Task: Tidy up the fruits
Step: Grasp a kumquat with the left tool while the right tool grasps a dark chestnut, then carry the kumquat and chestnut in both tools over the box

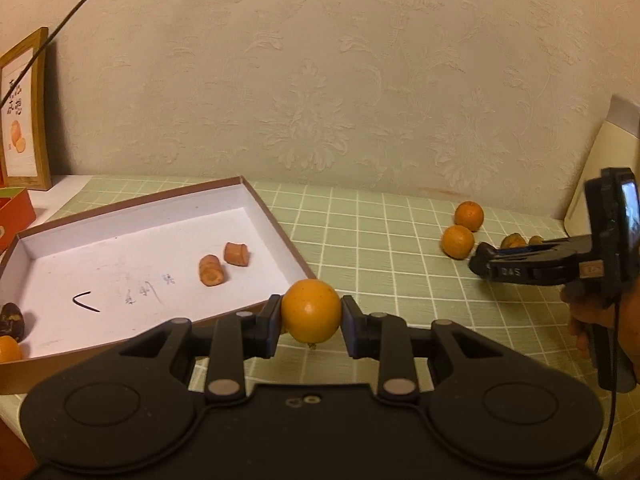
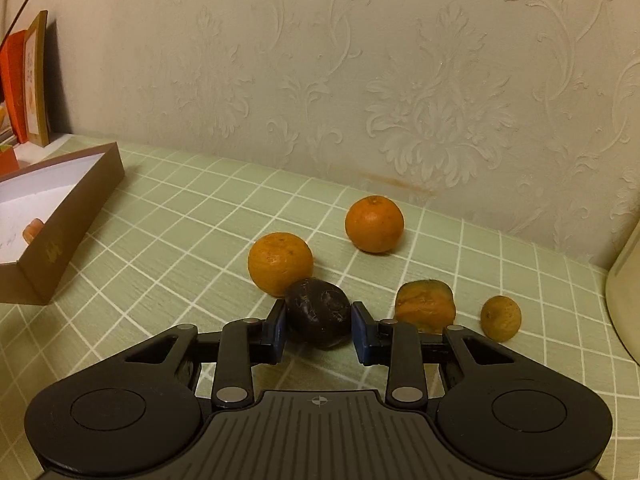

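Up close, we see a table (image 2: 400, 280) covered with a pale green cloth crossed by white grid lines, set against a wall (image 1: 320, 80) of cream embossed floral wallpaper. At the left, a framed picture (image 1: 24, 112) leans on the wall.

Our left hand-held gripper (image 1: 311, 312) is clenched on a smooth orange (image 1: 311, 310), held above the near right corner of a shallow brown box (image 1: 272, 216) with a white floor. Inside lie two short orange-brown fruit pieces (image 1: 211, 270), long axes running roughly front to back.

Our right hand-held gripper (image 2: 318, 322) has its blue pads against the sides of a dark wrinkled fruit (image 2: 318, 316) low over the cloth; whether it rests there we cannot tell. Its jaws are grasping it. Just behind sit two oranges (image 2: 280, 262); the farther one shows its stem end up. To the right lie a squashed orange-brown fruit (image 2: 425, 306) and a small brownish round fruit (image 2: 501, 317).
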The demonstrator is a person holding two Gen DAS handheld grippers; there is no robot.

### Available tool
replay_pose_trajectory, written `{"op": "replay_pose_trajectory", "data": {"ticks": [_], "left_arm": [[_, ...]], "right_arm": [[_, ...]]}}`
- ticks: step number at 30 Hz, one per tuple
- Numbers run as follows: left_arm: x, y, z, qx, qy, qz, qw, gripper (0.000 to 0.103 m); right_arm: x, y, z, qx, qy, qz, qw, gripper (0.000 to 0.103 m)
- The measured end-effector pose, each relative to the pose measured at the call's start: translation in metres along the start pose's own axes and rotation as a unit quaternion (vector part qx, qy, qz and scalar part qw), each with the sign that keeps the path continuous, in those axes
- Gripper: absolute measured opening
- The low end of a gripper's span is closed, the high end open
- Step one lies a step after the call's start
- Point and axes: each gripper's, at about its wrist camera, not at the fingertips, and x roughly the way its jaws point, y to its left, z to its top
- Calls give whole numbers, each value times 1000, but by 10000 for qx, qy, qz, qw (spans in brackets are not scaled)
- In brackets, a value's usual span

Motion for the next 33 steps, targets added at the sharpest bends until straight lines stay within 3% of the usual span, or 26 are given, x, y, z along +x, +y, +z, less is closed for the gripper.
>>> {"op": "replay_pose_trajectory", "data": {"ticks": [10,17,23,33], "left_arm": [[-21,25,-1,-90,-117,195,9997,21],[-39,46,-4,-136,-183,419,9989,21],[-54,70,-7,-214,-213,649,9974,21],[-70,105,-11,-527,-280,960,9936,21]], "right_arm": [[-67,14,13,-136,-222,87,9996,33],[-103,49,19,-258,-239,370,9987,33],[-109,99,14,-678,-111,788,9945,33],[-98,170,29,-1063,-263,1380,9844,33]]}}
